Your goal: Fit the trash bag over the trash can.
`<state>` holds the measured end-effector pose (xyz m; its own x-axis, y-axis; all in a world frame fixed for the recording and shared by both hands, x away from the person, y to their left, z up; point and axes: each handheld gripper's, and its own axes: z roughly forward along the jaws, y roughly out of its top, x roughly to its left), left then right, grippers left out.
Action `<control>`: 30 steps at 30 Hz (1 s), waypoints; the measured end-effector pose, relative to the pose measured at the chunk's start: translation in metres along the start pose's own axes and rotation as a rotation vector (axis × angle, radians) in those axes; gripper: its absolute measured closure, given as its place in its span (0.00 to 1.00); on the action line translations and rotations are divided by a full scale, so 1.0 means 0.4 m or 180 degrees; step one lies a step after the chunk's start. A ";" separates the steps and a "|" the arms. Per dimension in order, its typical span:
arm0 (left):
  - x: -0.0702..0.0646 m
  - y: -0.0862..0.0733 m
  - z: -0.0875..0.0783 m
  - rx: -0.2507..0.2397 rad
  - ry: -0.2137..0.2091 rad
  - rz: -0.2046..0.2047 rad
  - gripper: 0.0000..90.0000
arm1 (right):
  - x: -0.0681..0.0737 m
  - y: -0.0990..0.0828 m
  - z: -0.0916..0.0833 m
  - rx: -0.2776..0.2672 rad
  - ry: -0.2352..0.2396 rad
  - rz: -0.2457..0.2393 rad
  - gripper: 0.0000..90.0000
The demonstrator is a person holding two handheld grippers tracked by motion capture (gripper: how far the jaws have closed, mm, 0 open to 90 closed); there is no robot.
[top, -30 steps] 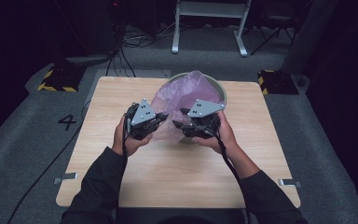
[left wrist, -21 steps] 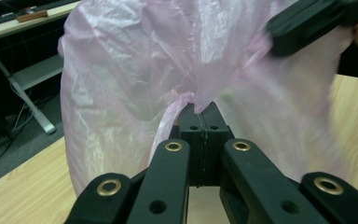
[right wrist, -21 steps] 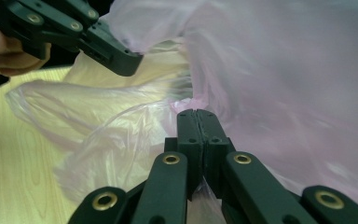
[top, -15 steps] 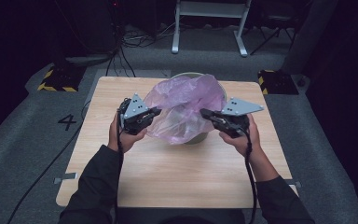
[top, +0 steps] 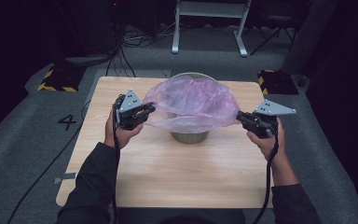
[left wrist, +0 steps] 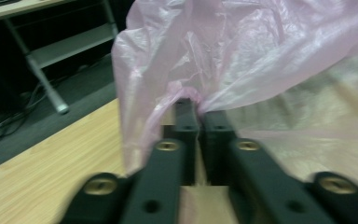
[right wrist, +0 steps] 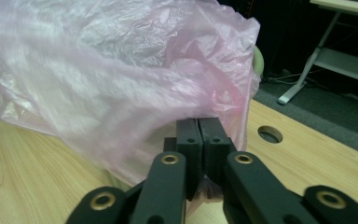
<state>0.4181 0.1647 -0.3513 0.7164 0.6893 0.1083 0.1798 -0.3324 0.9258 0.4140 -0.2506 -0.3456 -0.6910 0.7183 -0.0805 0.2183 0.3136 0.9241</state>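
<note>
From my screen I see a light wooden bench (top: 168, 172) on grey carpet (top: 23, 154) marked with a black 4 (top: 67, 122). Behind it stand a white metal frame (top: 209, 23), tangled cables (top: 130, 39) and 2 yellow-and-black striped blocks (top: 56, 79). The room beyond is dark.

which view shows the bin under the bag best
The high view: the bin stands on the table, its base and back rim clear of the pink bag stretched over it. The right gripper view catches a sliver of rim behind the bag. In the left gripper view the bag hides it.
</note>
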 end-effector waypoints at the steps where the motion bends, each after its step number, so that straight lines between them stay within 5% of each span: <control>1: -0.007 -0.001 -0.005 -0.0009 0.0009 0.0044 0.87 | 0.000 -0.002 0.000 -0.0009 0.0031 -0.0012 0.90; 4: -0.031 -0.001 -0.024 -0.0077 0.0117 0.0027 0.59 | 0.011 0.001 -0.007 -0.0075 0.0126 -0.0098 0.83; 7: -0.056 0.000 -0.051 -0.0123 0.0014 0.0000 0.28 | 0.023 0.007 -0.010 -0.0055 0.0148 -0.0150 0.90; 11: -0.112 0.004 -0.096 -0.0288 -0.0259 0.0232 0.20 | 0.020 0.005 -0.005 -0.0022 0.0149 -0.0108 0.96; 18: -0.188 -0.017 -0.100 -0.0222 -0.0470 0.0346 0.24 | 0.023 0.005 -0.005 -0.0018 0.0161 -0.0059 0.93; 21: -0.200 -0.034 -0.077 -0.0084 -0.0420 0.0409 0.32 | 0.022 0.005 -0.007 -0.0022 0.0155 -0.0072 0.87; 23: -0.200 -0.042 -0.058 -0.0010 -0.0419 0.0370 0.32 | 0.023 0.005 -0.010 -0.0030 0.0188 -0.0099 0.75; 24: -0.201 -0.043 -0.046 0.0036 -0.0356 0.0387 0.32 | 0.029 0.008 -0.017 -0.0051 0.0203 -0.0146 0.56; 26: -0.199 -0.041 -0.032 0.0059 -0.0277 0.0400 0.34 | 0.032 0.010 -0.019 -0.0051 0.0196 -0.0178 0.49; 30: -0.199 -0.036 -0.007 0.0096 -0.0161 0.0556 0.62 | 0.058 0.026 -0.048 -0.0208 0.0181 -0.0335 0.25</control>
<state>0.3567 0.1166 -0.3723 0.7713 0.5864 0.2474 0.0694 -0.4638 0.8832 0.3872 -0.2425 -0.3306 -0.7461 0.6466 -0.1589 0.0985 0.3431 0.9341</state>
